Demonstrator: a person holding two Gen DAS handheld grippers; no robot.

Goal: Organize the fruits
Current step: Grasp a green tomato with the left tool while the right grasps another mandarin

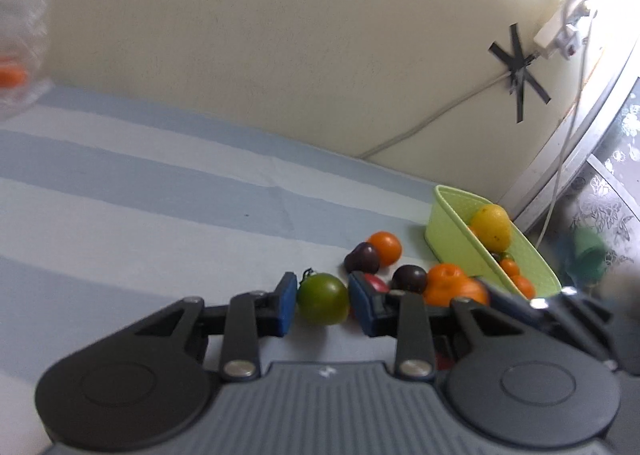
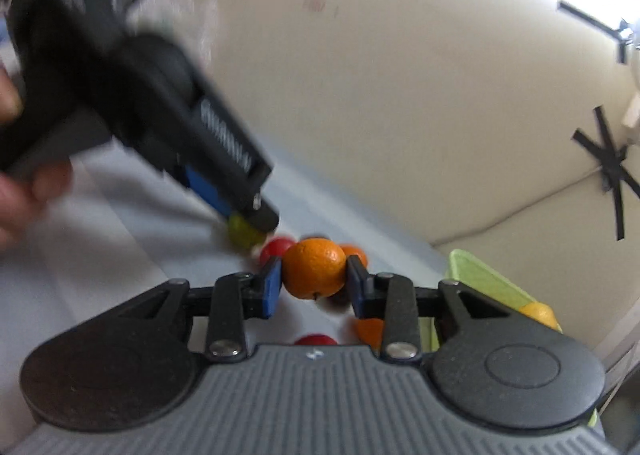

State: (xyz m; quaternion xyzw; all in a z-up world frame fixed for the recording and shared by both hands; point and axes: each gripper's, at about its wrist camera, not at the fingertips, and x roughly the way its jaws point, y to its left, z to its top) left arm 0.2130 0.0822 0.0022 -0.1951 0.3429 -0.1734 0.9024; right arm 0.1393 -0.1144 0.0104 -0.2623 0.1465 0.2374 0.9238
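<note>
Left claw (image 1: 322,305) grips a green tomato (image 1: 323,298); right claw (image 2: 314,282) grips an orange (image 2: 314,267).

Both claws have their blue pads pressed on their fruit, over a surface (image 1: 160,191) spread with a pale blue-and-white striped cloth. Beyond the left claw lie two dark plums (image 1: 362,258), another orange (image 1: 385,247) and a red fruit (image 1: 377,282). Further right stands a lime-green basket (image 1: 452,231) holding a yellow fruit (image 1: 491,231) and small orange ones. A cream wall (image 1: 280,55) rises behind the surface, with a cable (image 1: 432,117) fixed by crossed black tape (image 1: 518,71); bright window light glares at upper right.
</note>
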